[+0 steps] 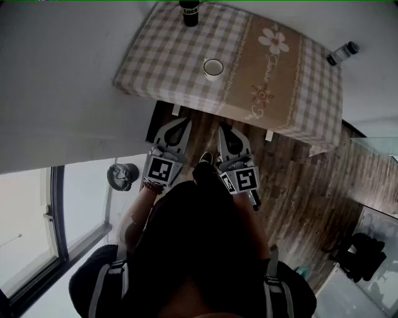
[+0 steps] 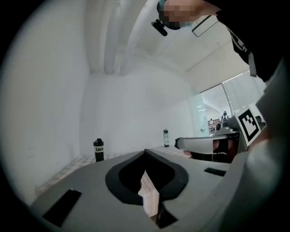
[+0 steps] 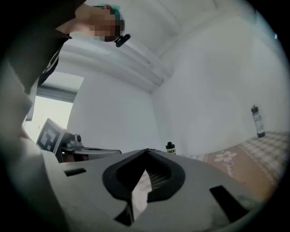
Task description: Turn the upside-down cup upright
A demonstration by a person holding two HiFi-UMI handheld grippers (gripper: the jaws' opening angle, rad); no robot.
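Observation:
A small white cup [image 1: 212, 68] stands on the checked tablecloth [image 1: 155, 68], near the table's middle. From above it shows a pale ring round a darker centre; I cannot tell which end is up. My left gripper [image 1: 178, 123] and right gripper [image 1: 224, 128] are side by side, level, short of the table's near edge, both shut with nothing in them. In the left gripper view the left gripper [image 2: 145, 152] has its jaws together and hides the cup. The right gripper [image 3: 146, 150] looks the same in its own view.
A black bottle [image 1: 189, 12] stands at the table's far edge, also seen as the black bottle [image 2: 99, 150] and the black bottle [image 3: 170, 148]. A slim bottle [image 1: 343, 53] is at the table's right end. Wooden floor [image 1: 298, 180] lies below; a dark bag [image 1: 360, 254] sits at the right.

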